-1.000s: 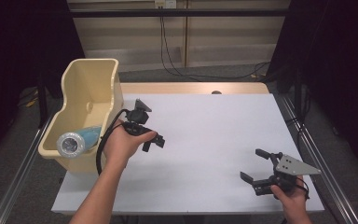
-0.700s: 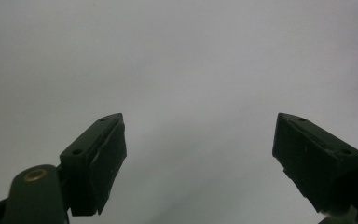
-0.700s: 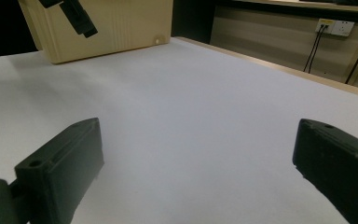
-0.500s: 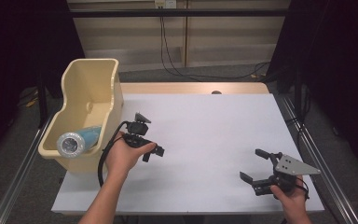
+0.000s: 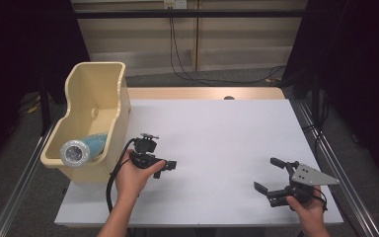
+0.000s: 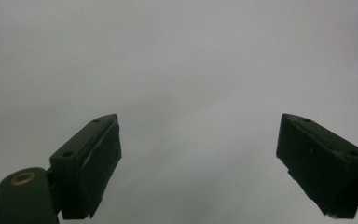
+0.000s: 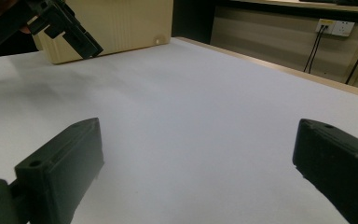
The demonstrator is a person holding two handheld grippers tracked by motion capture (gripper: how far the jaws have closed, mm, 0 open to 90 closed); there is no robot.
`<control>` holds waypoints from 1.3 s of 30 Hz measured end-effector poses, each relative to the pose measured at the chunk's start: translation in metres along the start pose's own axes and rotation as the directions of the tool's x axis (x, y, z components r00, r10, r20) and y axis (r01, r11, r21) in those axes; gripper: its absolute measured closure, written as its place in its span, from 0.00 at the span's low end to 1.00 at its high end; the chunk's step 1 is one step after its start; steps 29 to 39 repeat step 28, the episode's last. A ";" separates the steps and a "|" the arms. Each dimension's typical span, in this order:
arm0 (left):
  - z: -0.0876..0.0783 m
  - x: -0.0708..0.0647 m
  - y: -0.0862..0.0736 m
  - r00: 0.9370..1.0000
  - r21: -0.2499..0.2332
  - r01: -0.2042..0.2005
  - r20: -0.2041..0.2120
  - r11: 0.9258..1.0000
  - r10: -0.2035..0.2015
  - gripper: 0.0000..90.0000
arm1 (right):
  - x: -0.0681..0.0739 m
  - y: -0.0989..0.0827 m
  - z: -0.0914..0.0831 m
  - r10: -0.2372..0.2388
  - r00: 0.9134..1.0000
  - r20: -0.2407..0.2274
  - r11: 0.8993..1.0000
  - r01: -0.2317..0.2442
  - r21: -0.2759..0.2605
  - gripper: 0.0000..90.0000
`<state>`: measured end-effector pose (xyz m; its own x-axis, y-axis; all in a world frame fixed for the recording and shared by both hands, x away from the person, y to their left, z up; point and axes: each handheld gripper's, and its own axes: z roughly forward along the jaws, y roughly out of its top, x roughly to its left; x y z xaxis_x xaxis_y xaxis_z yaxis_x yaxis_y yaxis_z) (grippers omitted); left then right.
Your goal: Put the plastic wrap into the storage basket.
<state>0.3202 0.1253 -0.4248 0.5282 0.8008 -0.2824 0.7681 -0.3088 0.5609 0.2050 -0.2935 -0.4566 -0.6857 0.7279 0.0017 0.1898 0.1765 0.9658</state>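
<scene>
My left gripper [image 5: 167, 165] [image 6: 199, 120] hovers low over the white table [image 5: 217, 138], just right of a beige bin [image 5: 96, 86]. Its jaws stand apart and have just been opening, with nothing but bare table top between them. A blue bottle-like object with a round silvery end [image 5: 79, 149] lies in the bin's near end. My right gripper [image 5: 265, 173] [image 7: 199, 127] rests near the table's front right corner, wide open and empty. In the right gripper view, the left gripper [image 7: 60, 22] shows at the top left, in front of the bin [image 7: 126, 23].
Metal rails [image 5: 22, 182] run along both sides of the table. A wooden strip [image 5: 202, 93] edges its far side, with cables [image 5: 182, 59] hanging behind. Wall sockets [image 7: 333, 27] sit beyond the table's far side. The table top between the grippers is bare white.
My left hand has come down toward the table and nearer its front edge. The right gripper has stayed where it was.
</scene>
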 end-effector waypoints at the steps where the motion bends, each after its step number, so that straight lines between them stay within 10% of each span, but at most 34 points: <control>1: 0.000 0.000 -0.002 1.000 -0.014 -0.003 0.002 1.000 0.003 0.14 | 0.000 0.000 0.000 0.000 1.000 0.000 1.000 0.000 0.000 0.02; 7: 0.001 -0.003 -0.015 0.997 -0.139 -0.072 -0.017 0.988 0.070 0.13 | 0.000 0.000 0.000 -0.003 1.000 0.000 1.000 0.003 -0.002 0.02; 20: -0.002 -0.004 -0.035 0.983 -0.395 -0.180 -0.044 0.901 0.176 0.12 | 0.000 0.000 0.000 -0.004 1.000 -0.002 1.000 0.004 -0.003 0.02; 28: -0.004 -0.005 -0.040 0.979 -0.458 -0.202 -0.070 0.865 0.191 0.12 | 0.001 0.001 0.001 -0.008 1.000 -0.001 1.000 0.008 0.000 0.02; 39: -0.004 -0.005 -0.040 0.979 -0.458 -0.202 -0.070 0.865 0.191 0.12 | 0.001 0.001 0.001 -0.008 1.000 -0.001 1.000 0.008 0.000 0.02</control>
